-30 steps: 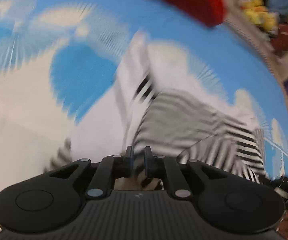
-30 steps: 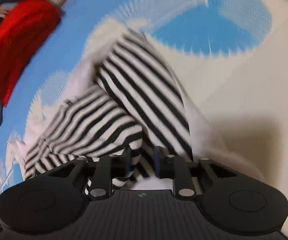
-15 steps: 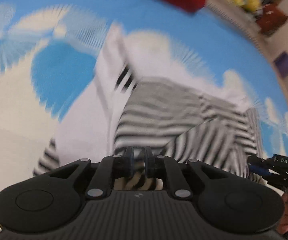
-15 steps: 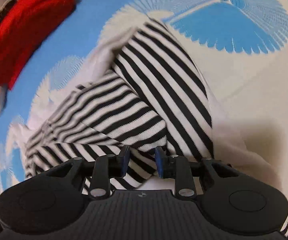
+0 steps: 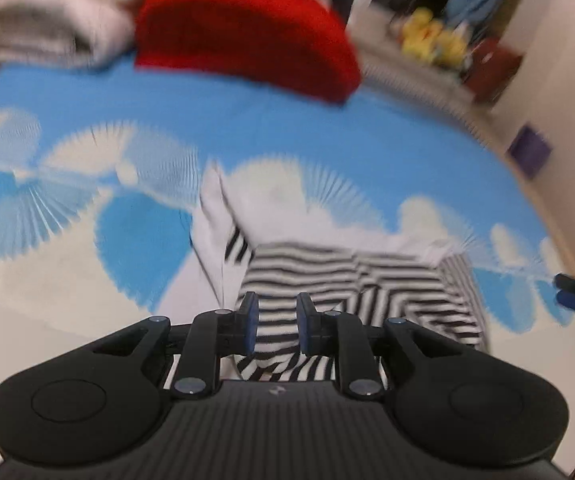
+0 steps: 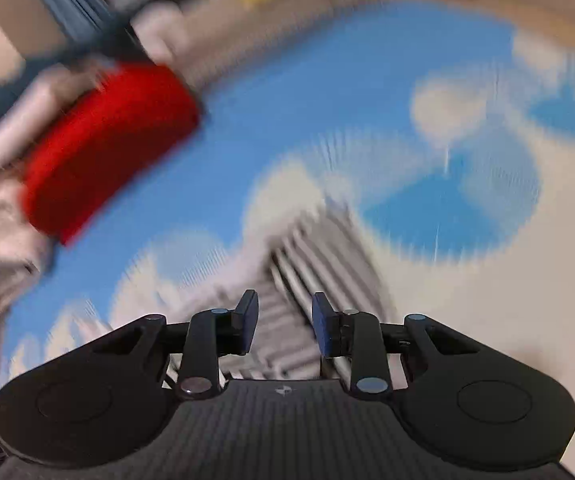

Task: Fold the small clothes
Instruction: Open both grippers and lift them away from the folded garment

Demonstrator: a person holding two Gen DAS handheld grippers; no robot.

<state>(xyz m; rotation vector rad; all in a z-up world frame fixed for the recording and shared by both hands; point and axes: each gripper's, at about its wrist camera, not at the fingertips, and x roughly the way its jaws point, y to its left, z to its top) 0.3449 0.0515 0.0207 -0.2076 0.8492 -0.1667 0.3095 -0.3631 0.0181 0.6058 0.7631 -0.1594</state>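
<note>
The blue-and-white patterned bed cover [image 5: 247, 128] carries the striped garment [image 5: 351, 280], now lying folded just below me. My left tool [image 5: 275, 320] has just been opening and my right tool [image 6: 283, 322] stands parted; neither grips cloth. This fold looks released.

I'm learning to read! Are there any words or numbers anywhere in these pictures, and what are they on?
No words or numbers can be read here.
left gripper: only a tiny pale mark on its black body, no letters.
right gripper: the same small mark, too small to read.
striped shirt, red cloth, blue cover: patterns only, no writing.
</note>
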